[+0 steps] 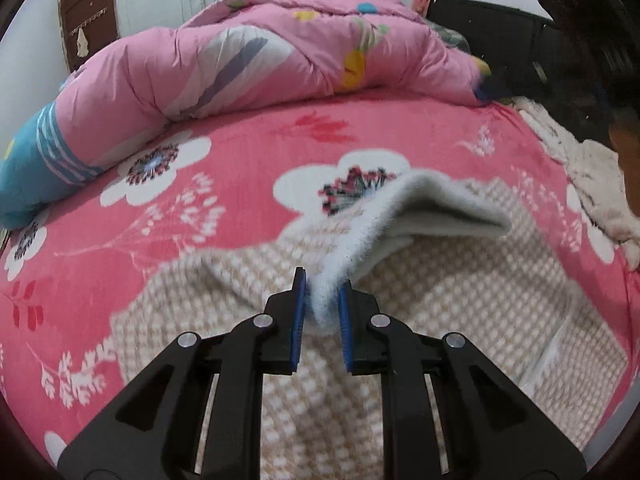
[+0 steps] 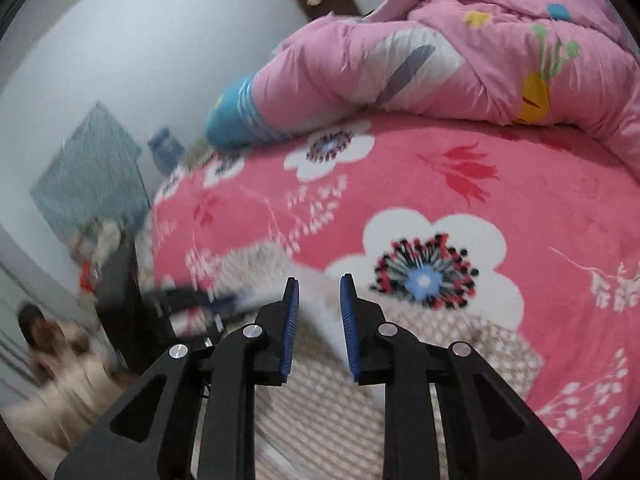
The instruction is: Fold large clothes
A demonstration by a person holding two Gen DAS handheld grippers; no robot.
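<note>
A beige checked fleece garment [image 1: 460, 292] with a fuzzy white lining lies on the pink flowered bedsheet [image 1: 240, 152]. My left gripper [image 1: 323, 300] is shut on a fold of its white-lined edge [image 1: 400, 204], which is lifted and folds over to the right. My right gripper [image 2: 319, 300] hovers over the same garment [image 2: 440, 344] near the bed's left edge. Its jaws stand apart with a pale strip of cloth showing between them; whether they pinch it is unclear.
A rolled pink quilt [image 1: 280, 52] with a blue end [image 1: 36, 168] lies along the far side of the bed. A cream knitted cloth [image 1: 592, 176] lies at the right edge. A dark headboard [image 1: 500, 28] stands beyond. A person [image 2: 52, 344] sits on the floor left of the bed.
</note>
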